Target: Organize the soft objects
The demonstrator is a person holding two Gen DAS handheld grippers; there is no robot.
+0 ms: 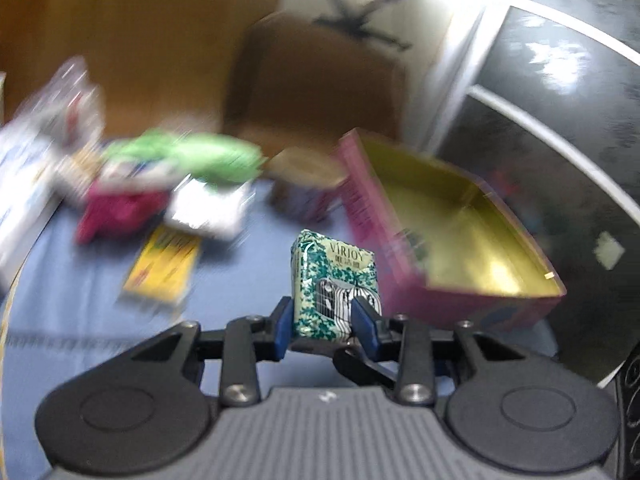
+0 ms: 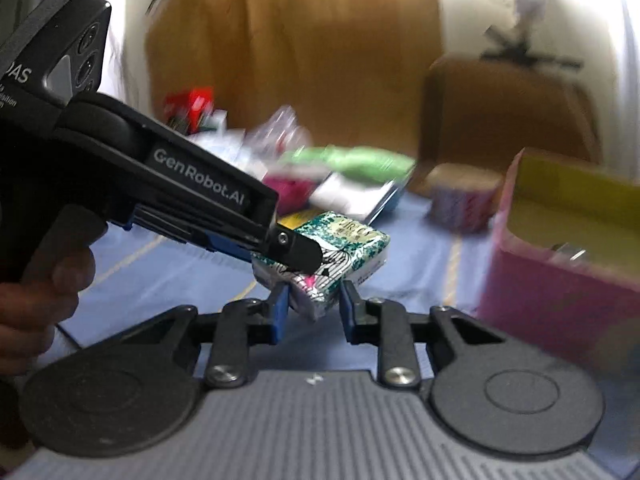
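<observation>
Left wrist view shows the left gripper (image 1: pixel 325 322) clamping the green-and-white patterned soft tissue pack (image 1: pixel 335 280) above the blue cloth-covered table (image 1: pixel 248 276), the right gripper (image 2: pixel 313 307) also pinching it, so carrying to the open pink box (image 1: pixel 452 248) seemingly comes next.

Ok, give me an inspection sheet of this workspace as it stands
Surface: blue cloth, wrinkled.
Job's things: green-patterned tissue pack held above the cloth; pink box open, gold inside.
Clutter: green cloth, magenta cloth, yellow packet, all blurred.
Grippers: left tongs shut on the pack; right tongs pinching its lower corner.
Cables: nothing seen.
Surroundings: brown chair, dark cabinet.
</observation>
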